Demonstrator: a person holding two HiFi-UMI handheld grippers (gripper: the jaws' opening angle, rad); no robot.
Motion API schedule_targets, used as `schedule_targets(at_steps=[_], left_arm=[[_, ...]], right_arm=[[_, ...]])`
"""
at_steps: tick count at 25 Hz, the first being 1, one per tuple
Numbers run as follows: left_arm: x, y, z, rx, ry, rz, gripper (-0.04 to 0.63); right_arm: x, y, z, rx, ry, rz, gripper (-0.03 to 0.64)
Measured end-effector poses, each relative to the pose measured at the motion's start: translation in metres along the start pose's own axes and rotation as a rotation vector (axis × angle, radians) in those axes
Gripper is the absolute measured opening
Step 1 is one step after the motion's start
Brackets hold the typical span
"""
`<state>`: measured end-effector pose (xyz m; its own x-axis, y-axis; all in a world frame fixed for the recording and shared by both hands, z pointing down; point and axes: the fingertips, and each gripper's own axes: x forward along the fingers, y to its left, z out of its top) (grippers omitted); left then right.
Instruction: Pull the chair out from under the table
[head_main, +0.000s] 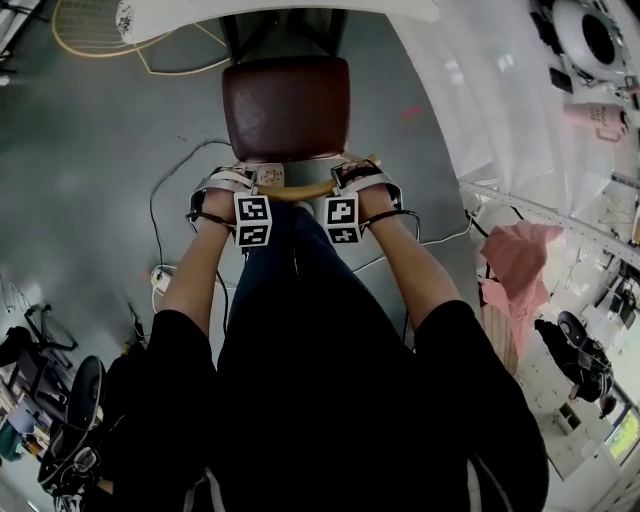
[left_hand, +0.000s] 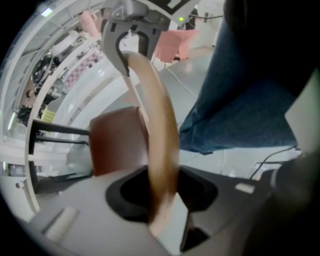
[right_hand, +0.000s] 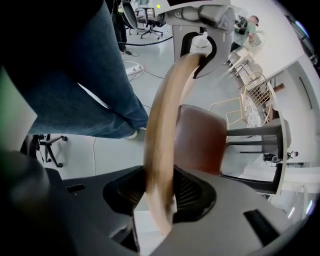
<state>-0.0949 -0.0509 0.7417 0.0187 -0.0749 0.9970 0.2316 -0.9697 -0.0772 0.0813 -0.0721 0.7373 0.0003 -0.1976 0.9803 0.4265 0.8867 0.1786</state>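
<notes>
The left gripper (head_main: 243, 182) and right gripper (head_main: 352, 178) each clamp the wooden backrest rail (head_main: 300, 188) of the brown-seated chair (head_main: 287, 105), which stands nearly clear of the white table (head_main: 300, 8), so little pulling seems left.

Reddish-brown chair seat (head_main: 286, 105), tan backrest (head_main: 300, 189); grey floor (head_main: 90, 150), dark blue jeans (head_main: 290, 270)

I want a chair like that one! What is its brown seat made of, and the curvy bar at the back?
The seat looks like padded leather or vinyl. It is dark reddish-brown and smooth, with a faint sheen and rounded corners. The curvy bar looks like bent wood with a light matte finish. It is tan with faint streaks like grain, though blur leaves that open.
</notes>
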Motion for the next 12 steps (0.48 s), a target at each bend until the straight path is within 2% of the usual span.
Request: schedule_targets(at_steps=[5, 9, 12], left_arm=[[-0.002, -0.051, 0.012, 0.016, 0.028, -0.045, 0.156], [-0.001, -0.097, 0.029, 0.009, 0.019, -0.082, 0.156], [0.0, -0.126, 0.041, 0.012, 0.009, -0.081, 0.155]], right_arm=[[-0.01, 0.052, 0.023, -0.009, -0.039, 0.022, 0.15], [-0.013, 0.097, 0.036, -0.032, -0.051, 0.049, 0.15], [-0.014, 0.126, 0.044, -0.049, -0.049, 0.065, 0.15]])
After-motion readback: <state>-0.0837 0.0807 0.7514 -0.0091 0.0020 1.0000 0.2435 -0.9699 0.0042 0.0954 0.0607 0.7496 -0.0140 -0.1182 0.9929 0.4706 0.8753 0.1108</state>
